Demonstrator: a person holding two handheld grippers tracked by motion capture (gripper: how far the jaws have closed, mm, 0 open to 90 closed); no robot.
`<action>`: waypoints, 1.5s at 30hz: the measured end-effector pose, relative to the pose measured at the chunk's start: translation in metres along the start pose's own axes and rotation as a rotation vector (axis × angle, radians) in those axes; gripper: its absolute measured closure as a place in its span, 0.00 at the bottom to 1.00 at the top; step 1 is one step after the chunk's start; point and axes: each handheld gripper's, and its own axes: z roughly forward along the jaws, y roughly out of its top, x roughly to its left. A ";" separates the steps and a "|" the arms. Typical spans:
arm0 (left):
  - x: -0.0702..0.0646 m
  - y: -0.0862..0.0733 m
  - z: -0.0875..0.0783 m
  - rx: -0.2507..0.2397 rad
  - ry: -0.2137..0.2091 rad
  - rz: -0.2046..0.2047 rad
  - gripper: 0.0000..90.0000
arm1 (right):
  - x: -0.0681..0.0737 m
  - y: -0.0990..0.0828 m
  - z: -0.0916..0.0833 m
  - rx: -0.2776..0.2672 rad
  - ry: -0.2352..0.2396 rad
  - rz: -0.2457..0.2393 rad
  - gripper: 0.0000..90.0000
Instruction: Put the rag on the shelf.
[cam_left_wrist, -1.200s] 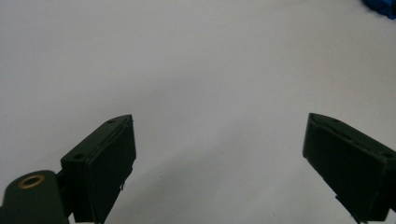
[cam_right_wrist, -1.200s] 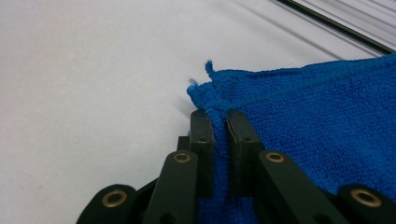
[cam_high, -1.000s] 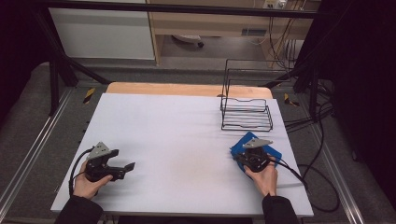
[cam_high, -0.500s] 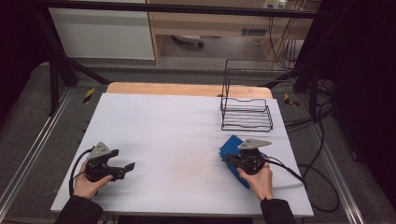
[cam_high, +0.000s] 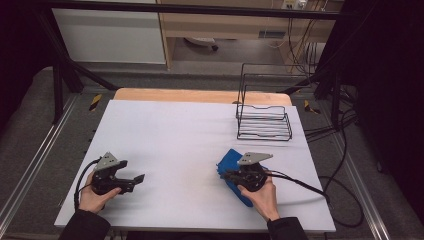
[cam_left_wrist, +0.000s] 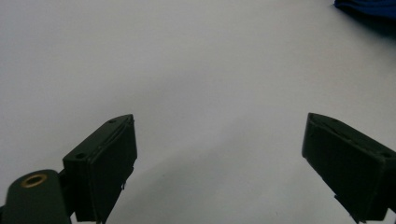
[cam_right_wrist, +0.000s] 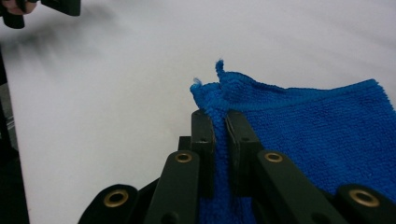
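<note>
A blue terry cloth (cam_high: 231, 161) lies bunched on the white table (cam_high: 180, 130) at the front right. My right gripper (cam_high: 226, 175) points left and is shut on it. In the right gripper view the two black jaws (cam_right_wrist: 219, 119) pinch a corner of the blue cloth (cam_right_wrist: 317, 126), and the rest trails off to the right. At the front left my left gripper (cam_high: 138, 178) rests low over the table, pointing right. Its jaws (cam_left_wrist: 219, 126) stand wide apart over bare white surface, with an edge of the cloth (cam_left_wrist: 369, 5) far off.
A black wire rack (cam_high: 263, 120) stands at the back right of the table. A black cable (cam_high: 310, 187) runs from the right gripper off the right edge. A strip of wooden board (cam_high: 200, 95) shows along the far edge.
My right gripper has moved left toward the table's middle, dragging the cloth's corner with it, so the cloth now lies farther left. The left gripper has stayed where it was.
</note>
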 end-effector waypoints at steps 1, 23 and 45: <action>0.000 0.000 0.000 0.000 0.001 0.000 0.11 | 0.002 0.001 0.002 0.003 0.007 0.000 0.93; 0.000 0.000 0.000 -0.001 0.004 -0.001 0.11 | 0.045 0.000 0.046 0.092 0.140 -0.097 0.90; -0.001 0.001 0.002 0.004 0.005 -0.001 0.11 | -0.026 -0.013 -0.011 0.014 -0.193 0.072 0.52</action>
